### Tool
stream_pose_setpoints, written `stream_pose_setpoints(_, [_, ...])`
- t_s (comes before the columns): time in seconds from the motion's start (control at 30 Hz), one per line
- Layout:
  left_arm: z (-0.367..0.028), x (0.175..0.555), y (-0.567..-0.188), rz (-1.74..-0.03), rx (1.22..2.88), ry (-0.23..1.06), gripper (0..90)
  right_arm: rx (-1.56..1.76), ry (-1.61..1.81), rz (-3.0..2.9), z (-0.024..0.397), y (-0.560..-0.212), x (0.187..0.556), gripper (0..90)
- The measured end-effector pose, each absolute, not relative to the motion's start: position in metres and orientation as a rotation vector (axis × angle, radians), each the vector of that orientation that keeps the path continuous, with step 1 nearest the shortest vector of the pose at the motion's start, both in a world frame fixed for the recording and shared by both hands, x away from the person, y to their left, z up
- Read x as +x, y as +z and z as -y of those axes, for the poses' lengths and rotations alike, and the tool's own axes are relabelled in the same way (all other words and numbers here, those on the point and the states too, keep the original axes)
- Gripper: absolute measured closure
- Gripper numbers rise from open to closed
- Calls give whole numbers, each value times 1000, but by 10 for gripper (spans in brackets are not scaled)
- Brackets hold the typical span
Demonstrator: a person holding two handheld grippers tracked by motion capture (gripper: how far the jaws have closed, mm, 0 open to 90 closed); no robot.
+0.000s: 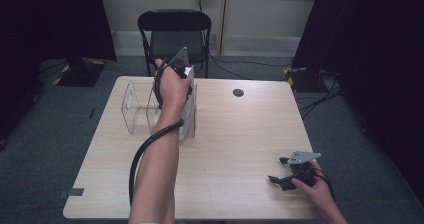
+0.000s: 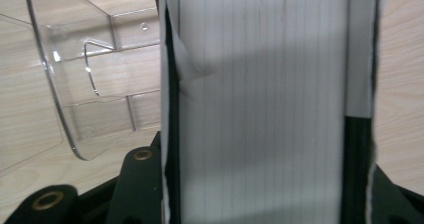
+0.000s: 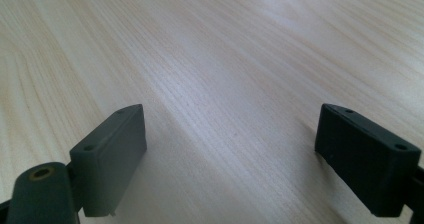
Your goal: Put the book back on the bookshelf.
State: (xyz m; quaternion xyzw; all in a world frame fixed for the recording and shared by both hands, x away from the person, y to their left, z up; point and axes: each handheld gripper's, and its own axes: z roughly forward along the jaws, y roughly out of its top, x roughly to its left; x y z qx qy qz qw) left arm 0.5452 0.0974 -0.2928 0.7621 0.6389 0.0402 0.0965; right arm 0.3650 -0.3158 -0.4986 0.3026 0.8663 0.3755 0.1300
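- The thick white book with a ribbed block of page edges (image 2: 260, 109) stands upright left of centre in the high view, at the right end of the clear plastic file holder (image 1: 136, 106). In the left gripper view its page block runs through the middle of the frame.
- The left gripper (image 1: 181, 76) is clamped on this book from above, its 2 black jaws pressed against the covers on either side.
- The holder's transparent curved wall shows at upper left of the left gripper view, just beside the book.
- The right gripper (image 1: 281, 171) rests at lower right of the high view on the pale wooden table (image 1: 240, 134), jaws spread wide with nothing between them.
- Judged step: seating the book into the holder's rightmost slot. Next calls for lowering it straight, keeping it upright, then releasing.
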Motion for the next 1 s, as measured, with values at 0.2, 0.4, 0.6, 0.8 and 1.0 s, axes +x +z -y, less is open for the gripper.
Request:
stream_pose_setpoints(0.2, [-95, 547, -297, -1902, 2252, 123, 529, 880, 1091, -2518, 316, -499, 365, 125])
stream_pose_setpoints(0.4, [-93, 548, -299, -1904, 2242, 130, 529, 880, 1091, -2518, 316, -499, 365, 125])
stream_pose_setpoints(0.6, [-91, 551, -299, -1906, 2221, 161, 529, 879, 1091, -2517, 316, -499, 365, 125])
stream_pose_setpoints(0.8, [-93, 551, -304, -1919, 2183, 169, 529, 882, 1092, -2517, 316, -499, 365, 125])
stream_pose_setpoints(1.0, [-94, 548, -308, -1915, 2174, 188, 522, 880, 1092, -2518, 316, -499, 365, 125])
